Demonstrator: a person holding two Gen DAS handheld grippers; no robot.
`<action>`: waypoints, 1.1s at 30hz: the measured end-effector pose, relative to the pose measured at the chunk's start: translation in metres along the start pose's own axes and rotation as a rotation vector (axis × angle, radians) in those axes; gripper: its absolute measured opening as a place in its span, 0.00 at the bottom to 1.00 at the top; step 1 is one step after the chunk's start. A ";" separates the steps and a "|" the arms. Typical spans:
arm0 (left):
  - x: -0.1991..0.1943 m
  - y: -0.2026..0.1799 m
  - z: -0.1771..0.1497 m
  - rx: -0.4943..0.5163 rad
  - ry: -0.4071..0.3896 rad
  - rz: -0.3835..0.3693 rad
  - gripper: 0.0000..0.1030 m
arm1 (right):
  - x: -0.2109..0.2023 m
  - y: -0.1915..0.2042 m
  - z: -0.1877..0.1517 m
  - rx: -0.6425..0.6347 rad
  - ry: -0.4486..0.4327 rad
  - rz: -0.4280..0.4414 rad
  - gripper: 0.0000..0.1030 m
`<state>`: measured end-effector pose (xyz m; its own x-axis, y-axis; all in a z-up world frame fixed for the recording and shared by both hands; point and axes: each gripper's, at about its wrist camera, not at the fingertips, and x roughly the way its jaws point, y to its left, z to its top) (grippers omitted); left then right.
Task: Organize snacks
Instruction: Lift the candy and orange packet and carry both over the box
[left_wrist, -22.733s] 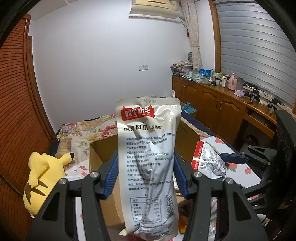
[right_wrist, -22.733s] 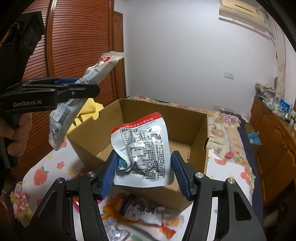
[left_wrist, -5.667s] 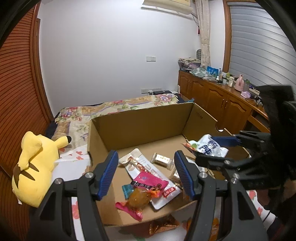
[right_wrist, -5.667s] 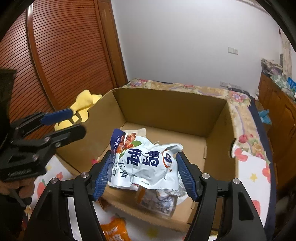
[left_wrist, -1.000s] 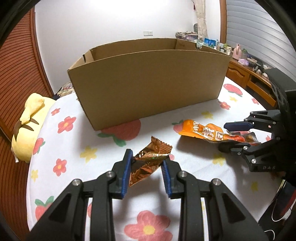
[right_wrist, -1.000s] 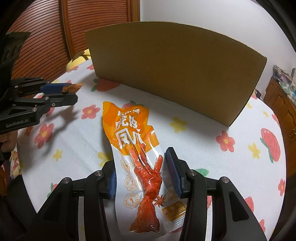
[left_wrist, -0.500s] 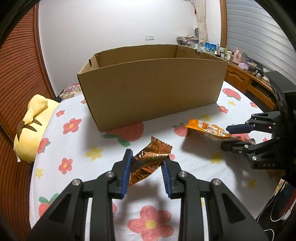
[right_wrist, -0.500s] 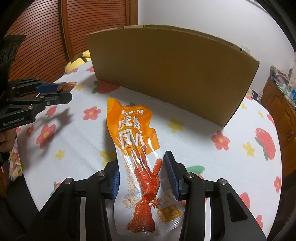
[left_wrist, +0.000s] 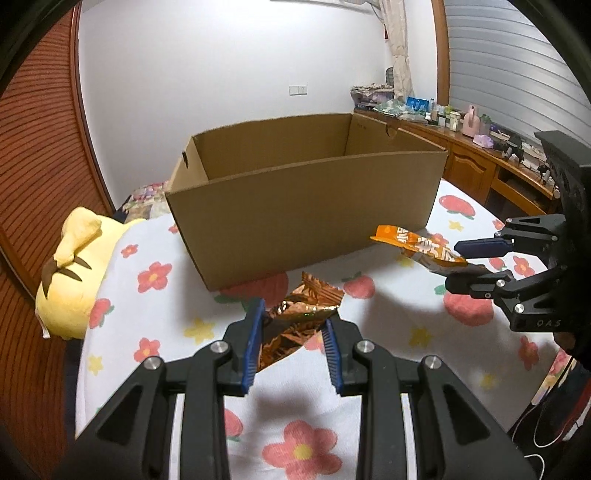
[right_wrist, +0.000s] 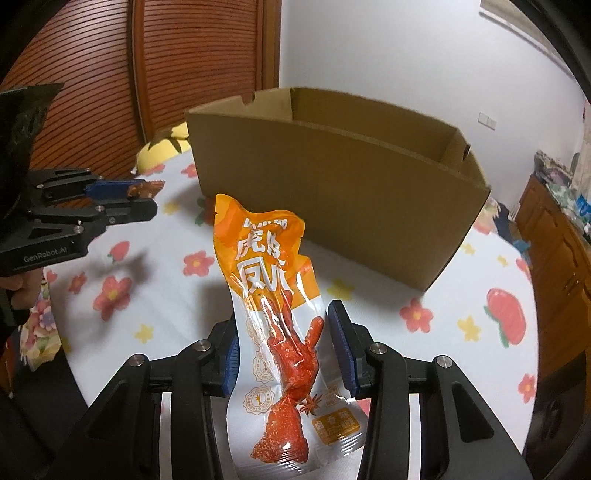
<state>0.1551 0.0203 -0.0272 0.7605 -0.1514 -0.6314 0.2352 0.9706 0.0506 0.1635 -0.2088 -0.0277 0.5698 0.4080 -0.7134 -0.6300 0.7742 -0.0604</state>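
Right wrist: orange pouch (right_wrist: 280, 325) in gripper (right_wrist: 284, 347)

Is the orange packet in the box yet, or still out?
Out. The orange packet is clamped in the right claw, raised above the tablecloth, on the near side of the box.

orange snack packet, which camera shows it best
The right wrist view: the orange snack packet faces the lens full length, clamped in the right gripper. The left wrist view shows it edge-on and small, off to the right.
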 end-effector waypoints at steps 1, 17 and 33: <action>-0.001 0.000 0.002 0.001 -0.004 0.000 0.28 | -0.002 0.000 0.001 -0.002 -0.007 -0.001 0.41; -0.019 -0.001 0.058 0.033 -0.090 0.003 0.28 | -0.033 -0.002 0.047 -0.041 -0.129 -0.002 0.41; 0.007 0.011 0.123 0.058 -0.110 0.004 0.28 | -0.029 -0.027 0.101 -0.047 -0.196 -0.017 0.42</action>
<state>0.2376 0.0068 0.0644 0.8228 -0.1703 -0.5422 0.2641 0.9594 0.0994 0.2168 -0.1926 0.0654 0.6691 0.4851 -0.5630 -0.6409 0.7602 -0.1066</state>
